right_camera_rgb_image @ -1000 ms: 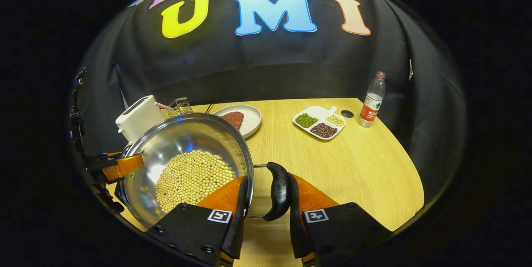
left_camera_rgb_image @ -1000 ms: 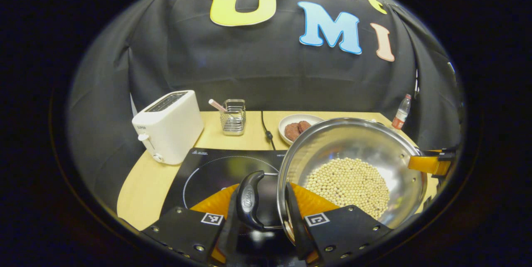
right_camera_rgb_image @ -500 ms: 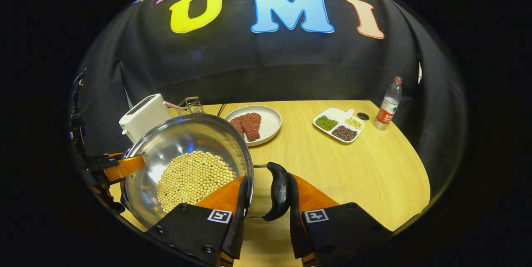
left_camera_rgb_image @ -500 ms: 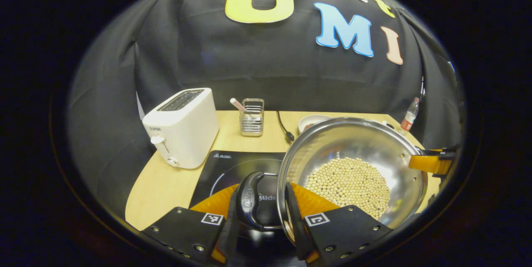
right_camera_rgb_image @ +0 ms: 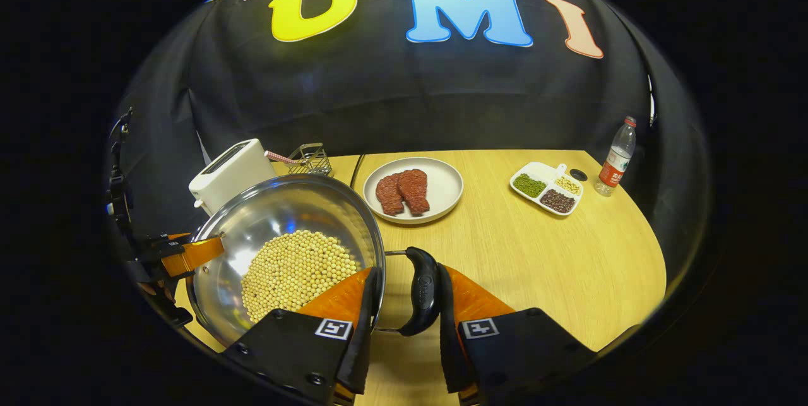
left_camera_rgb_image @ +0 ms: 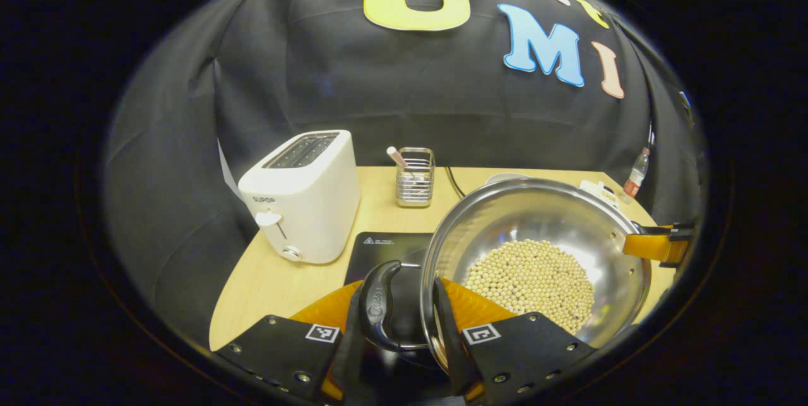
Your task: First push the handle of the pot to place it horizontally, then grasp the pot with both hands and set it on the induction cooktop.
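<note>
The 2 grippers, left gripper and right gripper, each clamp a pot side handle; keep level, lowering onto the induction cooktop nearby.

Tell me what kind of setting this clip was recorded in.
Likely a mock kitchen tabletop in a cloth-walled booth: a toaster, an induction cooktop and a plate of meat sit on the wooden table.

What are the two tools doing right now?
Left tool: closed on the pot, one finger each side of its wall.
Right tool: same.
</note>
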The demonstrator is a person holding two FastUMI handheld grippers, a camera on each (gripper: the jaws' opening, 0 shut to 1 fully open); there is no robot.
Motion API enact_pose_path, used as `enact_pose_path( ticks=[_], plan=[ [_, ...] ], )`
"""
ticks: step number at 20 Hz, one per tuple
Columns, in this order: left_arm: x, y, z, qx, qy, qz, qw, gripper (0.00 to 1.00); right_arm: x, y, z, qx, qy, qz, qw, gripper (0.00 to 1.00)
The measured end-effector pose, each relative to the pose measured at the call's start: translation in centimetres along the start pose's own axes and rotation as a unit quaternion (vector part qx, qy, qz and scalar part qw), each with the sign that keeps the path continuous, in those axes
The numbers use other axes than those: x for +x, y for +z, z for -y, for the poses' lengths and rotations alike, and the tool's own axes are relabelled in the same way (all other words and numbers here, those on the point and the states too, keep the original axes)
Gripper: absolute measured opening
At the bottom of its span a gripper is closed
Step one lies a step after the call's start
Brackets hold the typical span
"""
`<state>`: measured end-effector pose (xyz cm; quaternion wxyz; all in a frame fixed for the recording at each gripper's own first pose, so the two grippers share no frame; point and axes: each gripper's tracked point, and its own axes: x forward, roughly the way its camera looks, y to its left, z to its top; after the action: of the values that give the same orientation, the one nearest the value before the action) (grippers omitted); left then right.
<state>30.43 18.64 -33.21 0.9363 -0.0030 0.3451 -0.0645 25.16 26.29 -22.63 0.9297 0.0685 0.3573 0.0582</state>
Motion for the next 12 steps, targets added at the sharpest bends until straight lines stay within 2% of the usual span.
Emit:
enact_pose_path(
  ticks=[7,8,9,12],
  plan=[
    [1.5,-0.4,-3.9,-0.004,0.007,-0.008,1.0,0.55,1.7,-0.1,-3.6,0.004,0.016,-0.004,1.0,0.49],
    [1.7,-0.4,-4.4,-0.004,0.008,-0.009,1.0,0.56,1.9,-0.2,-3.9,0.005,0.017,-0.005,1.0,0.45],
    [1.9,-0.6,-4.8,-0.002,0.009,-0.011,1.0,0.55,2.1,-0.4,-4.3,0.005,0.018,-0.008,1.0,0.48],
    [2.7,-1.0,-5.6,-0.001,0.01,-0.016,1.0,0.56,2.4,-0.7,-5.2,0.003,0.023,-0.009,1.0,0.49]
  ],
)
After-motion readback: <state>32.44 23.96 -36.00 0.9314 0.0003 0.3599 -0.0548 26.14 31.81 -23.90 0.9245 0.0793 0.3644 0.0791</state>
